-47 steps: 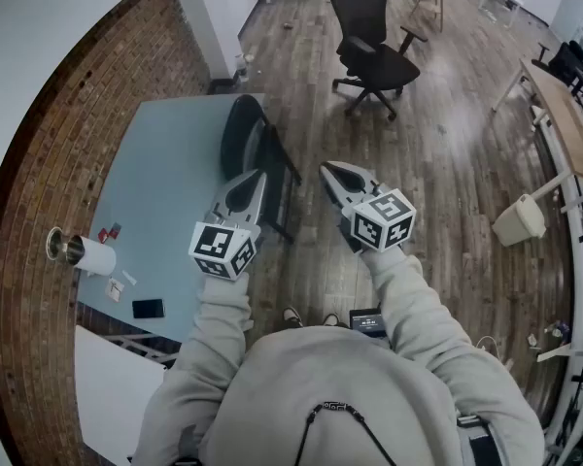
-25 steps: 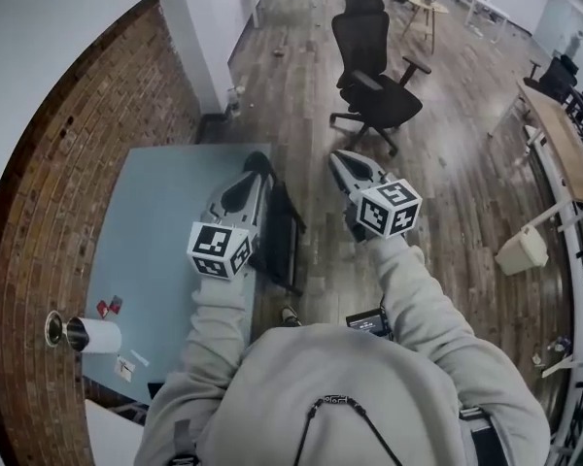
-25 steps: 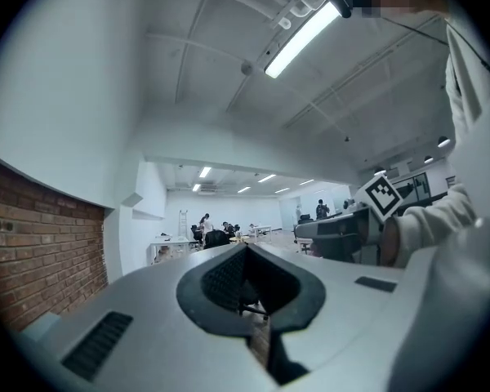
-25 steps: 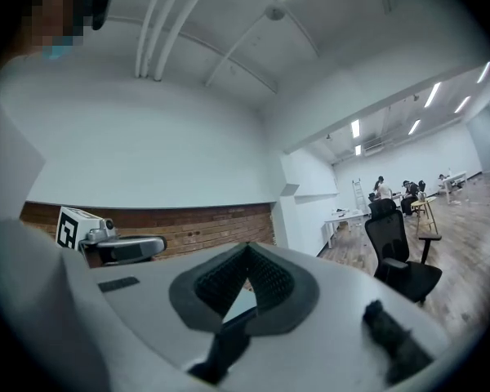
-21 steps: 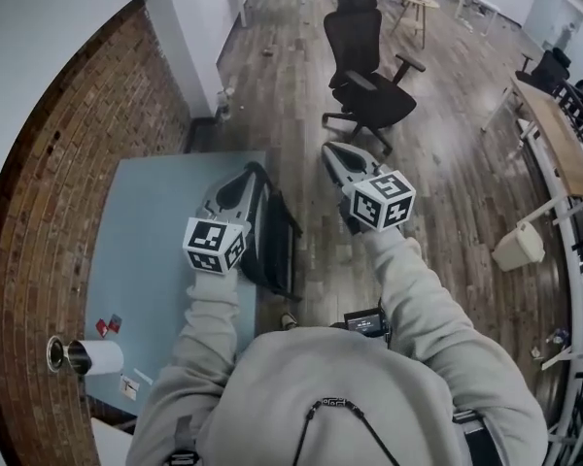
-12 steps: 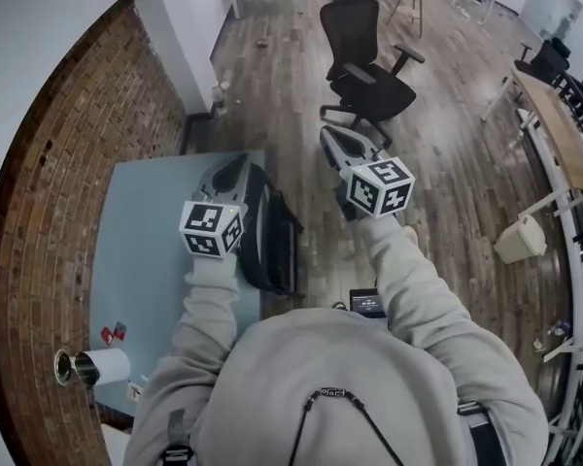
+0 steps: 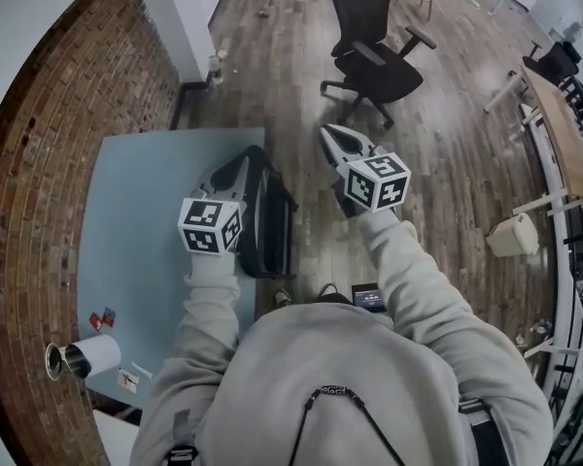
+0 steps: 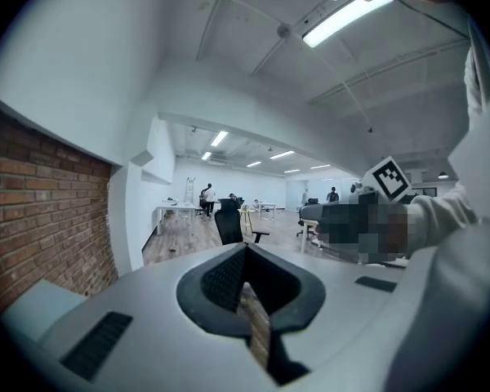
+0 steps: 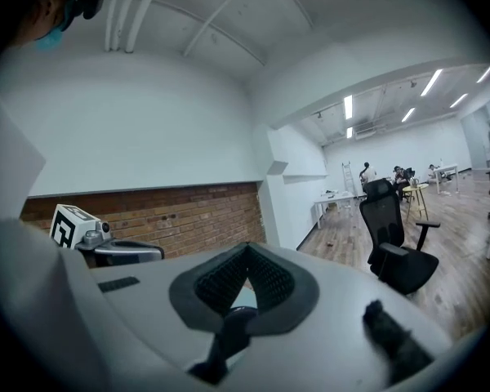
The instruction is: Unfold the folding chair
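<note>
Risk — folding chair (image 7: pixel 270 223) (folded, against tabletop (image 7: pixel 146 202) edge) may slide or topple if nudged; left hand-held gripper (image 7: pixel 239 163), right hand-held gripper (image 7: pixel 326 134) both closed, empty.

Plank floor (image 7: pixel 447 153) bearing office chair (image 7: pixel 374 51), bin (image 7: pixel 513 236), pale blue surface (image 7: pixel 146 212)

I see my right claw (image 9: pixel 247 253) closed on nothing (tips meeting), black office chair (image 9: pixel 394 235) beyond, brick wall (image 9: pixel 188 219) left.

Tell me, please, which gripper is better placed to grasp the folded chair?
Probably left: the left gripper is beside the folding chair, while the right gripper hangs over floor; both are shut.
</note>
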### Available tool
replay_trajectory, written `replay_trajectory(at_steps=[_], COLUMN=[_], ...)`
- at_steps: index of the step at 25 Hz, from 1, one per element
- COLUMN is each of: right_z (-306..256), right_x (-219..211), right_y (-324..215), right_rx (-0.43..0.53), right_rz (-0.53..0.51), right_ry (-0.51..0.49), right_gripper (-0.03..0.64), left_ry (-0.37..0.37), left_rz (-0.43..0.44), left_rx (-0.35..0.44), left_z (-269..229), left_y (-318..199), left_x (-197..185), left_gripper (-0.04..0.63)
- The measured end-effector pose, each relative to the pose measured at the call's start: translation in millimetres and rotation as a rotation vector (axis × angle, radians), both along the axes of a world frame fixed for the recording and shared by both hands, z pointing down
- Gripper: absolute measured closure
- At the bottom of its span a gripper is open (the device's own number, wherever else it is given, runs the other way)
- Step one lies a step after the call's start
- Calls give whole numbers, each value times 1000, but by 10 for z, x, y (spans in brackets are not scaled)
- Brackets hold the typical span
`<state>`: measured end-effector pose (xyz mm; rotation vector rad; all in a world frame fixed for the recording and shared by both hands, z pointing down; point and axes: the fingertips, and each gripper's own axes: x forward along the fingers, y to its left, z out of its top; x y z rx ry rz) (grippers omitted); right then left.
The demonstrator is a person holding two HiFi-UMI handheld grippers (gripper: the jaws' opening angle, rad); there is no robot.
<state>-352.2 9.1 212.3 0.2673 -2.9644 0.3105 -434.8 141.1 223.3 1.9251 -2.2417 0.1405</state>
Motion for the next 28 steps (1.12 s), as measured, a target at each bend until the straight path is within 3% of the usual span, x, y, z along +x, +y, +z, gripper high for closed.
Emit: replay_trajectory(at_steps=[5, 9, 10, 12, 15, 21, 25, 28], right_z=[888, 1730, 1949, 2466, 3390, 4589, 4992, 5257], right_x=[-302, -569, -657, -793, -838, -948, -1112, -1158], right_y=[61, 52, 71, 191, 536, 920, 943, 858], right_rx=[-101, -185, -219, -299, -399, -496, -543, -514], right_rz=[-13, -4, -9, -20, -29, -23, 12, 57], right_ry=[106, 232, 265, 349, 535, 801, 852, 919], right_gripper=[611, 574, 522, 433, 391, 356, 354, 356], left_ry=[49, 134, 165, 218, 304, 395, 460, 525], left_rz=[-44, -102, -115, -135, -157, -86, -82, 43], left_rx=[-100, -192, -222, -298, -361, -493, -499, -557], left_z=[659, 1278, 1453, 1813, 2199, 2727, 2790, 2891], left_y=[117, 141, 142, 169, 243, 144, 105, 61], left_x=[-249, -510, -581, -671, -712, -666, -739, -537], left_gripper=[589, 523, 485, 334, 238, 202, 204, 218])
